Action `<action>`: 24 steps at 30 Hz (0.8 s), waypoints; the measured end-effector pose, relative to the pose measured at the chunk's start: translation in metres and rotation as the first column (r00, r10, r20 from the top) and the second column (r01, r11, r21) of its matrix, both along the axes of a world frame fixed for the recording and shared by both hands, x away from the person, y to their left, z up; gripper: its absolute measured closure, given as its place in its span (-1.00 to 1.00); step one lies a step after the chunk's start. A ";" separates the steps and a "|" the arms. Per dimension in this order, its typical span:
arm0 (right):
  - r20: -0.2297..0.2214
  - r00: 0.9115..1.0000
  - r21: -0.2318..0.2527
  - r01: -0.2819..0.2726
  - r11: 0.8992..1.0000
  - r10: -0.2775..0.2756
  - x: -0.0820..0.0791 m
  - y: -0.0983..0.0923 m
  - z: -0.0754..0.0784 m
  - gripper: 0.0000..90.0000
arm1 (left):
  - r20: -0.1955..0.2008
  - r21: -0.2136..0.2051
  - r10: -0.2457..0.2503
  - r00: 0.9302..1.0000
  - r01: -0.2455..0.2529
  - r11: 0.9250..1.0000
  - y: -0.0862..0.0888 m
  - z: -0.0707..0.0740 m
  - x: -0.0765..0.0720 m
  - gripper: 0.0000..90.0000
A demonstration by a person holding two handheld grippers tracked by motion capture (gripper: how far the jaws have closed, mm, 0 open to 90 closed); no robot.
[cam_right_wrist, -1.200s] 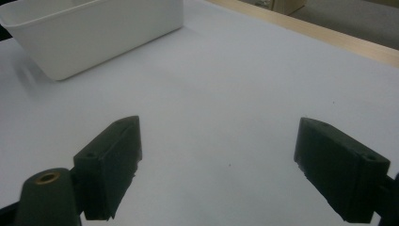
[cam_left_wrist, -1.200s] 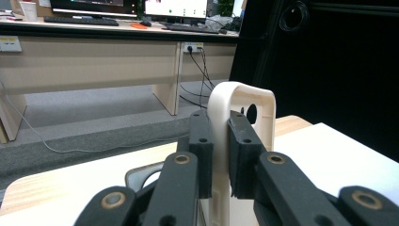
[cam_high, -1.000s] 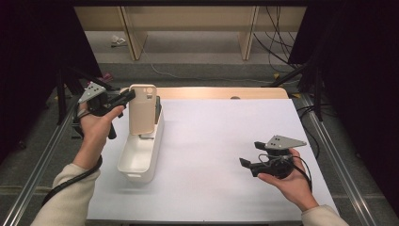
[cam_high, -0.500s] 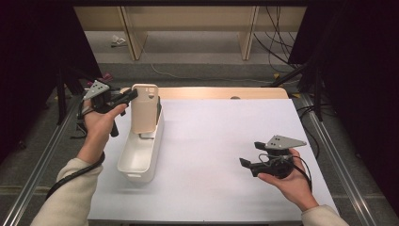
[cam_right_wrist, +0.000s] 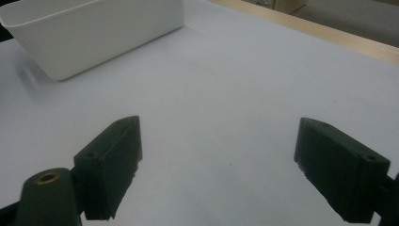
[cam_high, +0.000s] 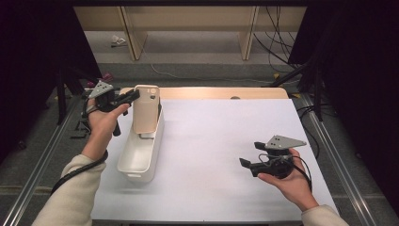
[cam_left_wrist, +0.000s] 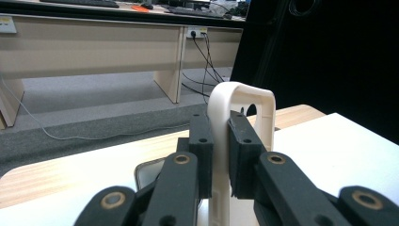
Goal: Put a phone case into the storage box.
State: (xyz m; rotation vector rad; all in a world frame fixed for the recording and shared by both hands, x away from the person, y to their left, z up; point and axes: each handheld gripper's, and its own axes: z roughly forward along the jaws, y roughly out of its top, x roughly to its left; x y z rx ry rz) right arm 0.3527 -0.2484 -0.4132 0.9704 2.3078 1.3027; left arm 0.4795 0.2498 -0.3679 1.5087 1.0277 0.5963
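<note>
A cream phone case point(cam_high: 146, 108) with a camera cut-out stands upright over the far end of a long white bin point(cam_high: 136, 173). My left gripper point(cam_high: 133, 97) is shut on the case's left edge. In the left gripper view both black pads clamp the case's rim point(cam_left_wrist: 244, 106), and my left gripper point(cam_left_wrist: 220, 141) points level across the table. A dark flat thing point(cam_left_wrist: 150, 173) lies below the case; I cannot tell what it is. At the table's right, a hand holds my right gripper point(cam_high: 244, 165) low over the white sheet. It point(cam_right_wrist: 219, 160) stands open with nothing between its jaws, facing the bin point(cam_right_wrist: 94, 33).
The white sheet point(cam_high: 226, 136) covers the table, and a wooden strip point(cam_high: 211, 92) shows along the far edge. Metal rails point(cam_high: 324, 136) run down both sides. Beyond the table are desk legs point(cam_high: 247, 33) and floor cables point(cam_high: 277, 28).
</note>
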 end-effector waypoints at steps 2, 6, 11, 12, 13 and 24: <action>-0.001 1.000 0.000 0.000 1.000 0.000 0.000 0.000 0.000 -0.63 | -0.001 0.002 0.001 1.000 -0.001 1.000 0.000 -0.001 0.001 0.81; -0.001 1.000 0.000 -0.001 1.000 0.001 0.000 0.000 0.000 -0.63 | -0.004 0.002 0.003 1.000 -0.003 1.000 0.000 -0.003 0.002 0.81; -0.001 1.000 0.001 -0.001 1.000 0.001 0.000 0.000 0.000 -0.63 | -0.009 0.006 0.005 1.000 -0.005 1.000 0.000 -0.004 0.003 0.81; 0.000 1.000 0.000 -0.001 1.000 0.001 0.000 0.000 0.000 -0.63 | -0.010 0.007 0.006 1.000 -0.006 1.000 0.000 -0.005 0.003 0.81; -0.001 1.000 0.000 -0.002 1.000 0.002 0.000 0.000 0.000 -0.63 | -0.012 0.008 0.006 1.000 -0.006 1.000 0.000 -0.005 0.004 0.81; -0.001 1.000 0.001 -0.003 1.000 0.003 0.000 0.000 0.000 -0.63 | -0.031 0.006 0.012 0.999 -0.012 1.000 0.002 -0.012 0.007 0.81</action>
